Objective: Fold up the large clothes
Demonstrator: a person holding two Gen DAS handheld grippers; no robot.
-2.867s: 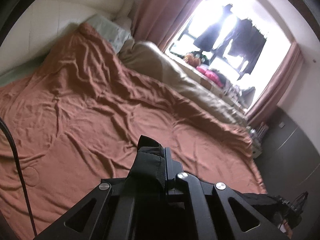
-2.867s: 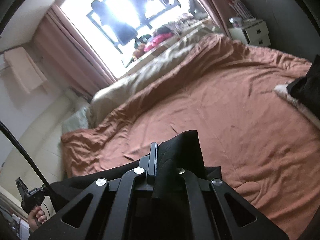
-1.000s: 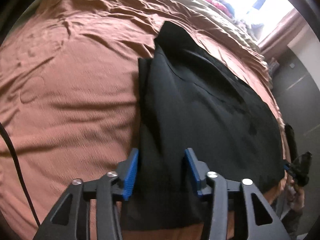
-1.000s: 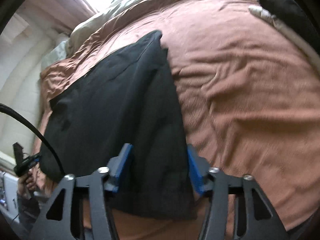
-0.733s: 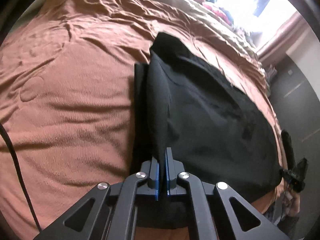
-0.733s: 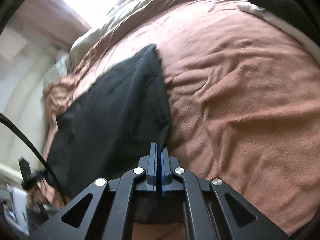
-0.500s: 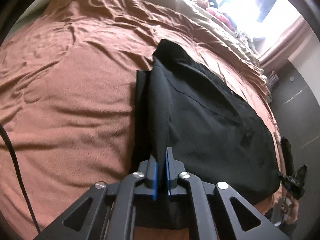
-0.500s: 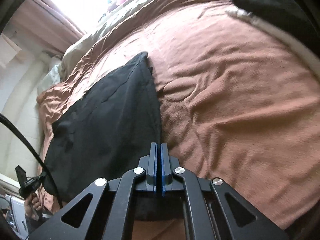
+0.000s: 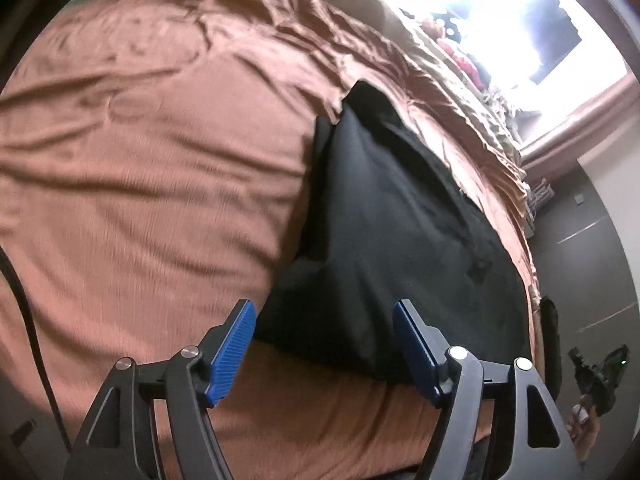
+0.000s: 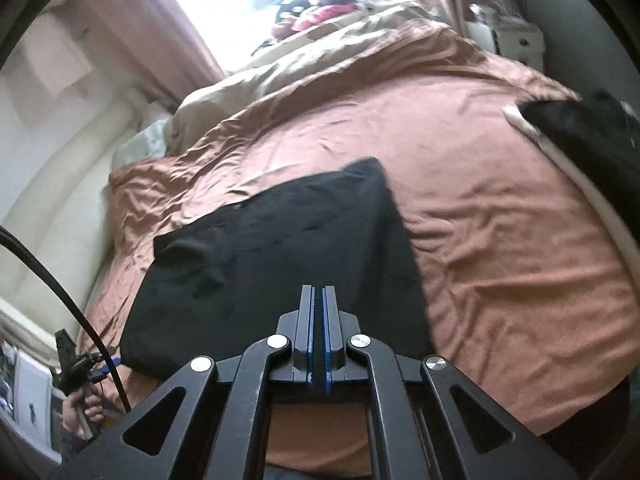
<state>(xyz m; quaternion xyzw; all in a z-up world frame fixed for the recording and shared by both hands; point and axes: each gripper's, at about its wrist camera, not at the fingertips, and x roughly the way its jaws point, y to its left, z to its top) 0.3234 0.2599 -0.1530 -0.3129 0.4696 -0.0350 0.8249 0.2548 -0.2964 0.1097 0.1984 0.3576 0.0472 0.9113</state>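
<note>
One black garment (image 9: 400,232), two claws

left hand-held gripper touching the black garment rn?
Apart. The left wrist view shows the left hand-held gripper open, its blue pads over bare brown bedspread, with the black garment lying just beyond them.

Daylight floods in from the blown-out window (image 9: 532,36), leaving the room dim and the black garment (image 9: 404,232) nearly featureless, while motion blur smears the rust bedspread (image 9: 132,168) and fisheye distortion bends and darkens every edge.
</note>
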